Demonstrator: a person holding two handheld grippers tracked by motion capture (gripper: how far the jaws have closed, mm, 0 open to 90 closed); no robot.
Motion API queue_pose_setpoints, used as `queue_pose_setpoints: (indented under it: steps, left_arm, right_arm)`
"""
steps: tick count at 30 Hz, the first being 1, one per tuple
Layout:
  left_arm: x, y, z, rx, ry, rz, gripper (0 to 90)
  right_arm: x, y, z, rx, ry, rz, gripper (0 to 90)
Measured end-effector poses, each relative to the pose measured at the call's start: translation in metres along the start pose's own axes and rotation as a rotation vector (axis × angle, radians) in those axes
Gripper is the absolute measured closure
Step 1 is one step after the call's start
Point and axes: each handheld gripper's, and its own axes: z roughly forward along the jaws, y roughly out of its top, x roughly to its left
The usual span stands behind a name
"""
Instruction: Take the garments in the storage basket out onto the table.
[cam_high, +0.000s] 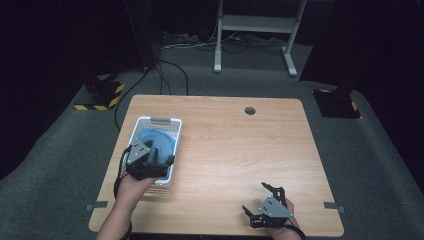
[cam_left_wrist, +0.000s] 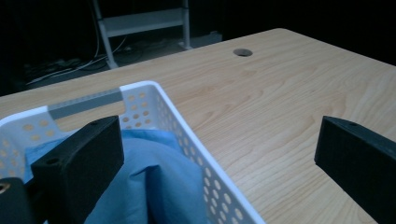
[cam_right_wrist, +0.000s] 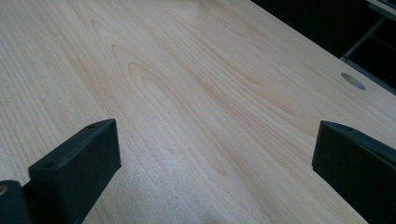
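Observation:
A white perforated basket (cam_high: 161, 120) stands on the left part of the wooden table (cam_high: 235, 145), with a blue cloth (cam_high: 161, 139) lying inside it. My left gripper (cam_high: 160, 152) hovers open over the basket's near end. In the left gripper view the left gripper (cam_left_wrist: 217, 140) straddles the basket's right wall (cam_left_wrist: 187, 140): one jaw is above the blue cloth (cam_left_wrist: 154, 182), the other above bare table (cam_left_wrist: 280, 93). My right gripper (cam_high: 256, 197) rests open near the table's front right edge. The right gripper (cam_right_wrist: 217, 140) has only bare wood (cam_right_wrist: 196, 93) between its jaws.
A round cable hole (cam_high: 250, 110) sits near the table's far edge. Beyond the table stand a white metal frame (cam_high: 255, 25) and floor cables (cam_high: 170, 75). Yellow-black striped bases lie on the floor at the far left (cam_high: 102, 95) and far right (cam_high: 337, 102).

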Motion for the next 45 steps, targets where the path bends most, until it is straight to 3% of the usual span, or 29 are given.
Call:
queue_pose_setpoints:
  steps: [8, 22, 30, 40, 45]
  left_arm:
    - [0.006, -0.004, 0.001, 0.018, 0.048, -0.023, 1.4]
    - [0.011, -0.010, 0.012, 0.078, 0.082, -0.022, 1.4]
    - [0.014, -0.011, 0.018, 0.132, 0.111, -0.024, 1.9]
    - [0.013, -0.010, 0.027, 0.223, 0.150, 0.002, 4.0]
    - [0.015, -0.008, 0.030, 0.254, 0.198, -0.022, 4.0]
  right_arm:
    - [0.000, 0.000, 0.000, 0.001, -0.001, -0.002, 0.4]
    - [0.001, 0.000, 0.000, 0.002, -0.006, -0.007, 0.4]
    - [0.001, 0.000, 0.000, 0.003, -0.007, -0.010, 0.4]
    - [0.002, 0.000, 0.000, 0.003, -0.010, -0.015, 0.4]
    - [0.002, 0.000, 0.000, 0.003, -0.010, -0.016, 0.4]
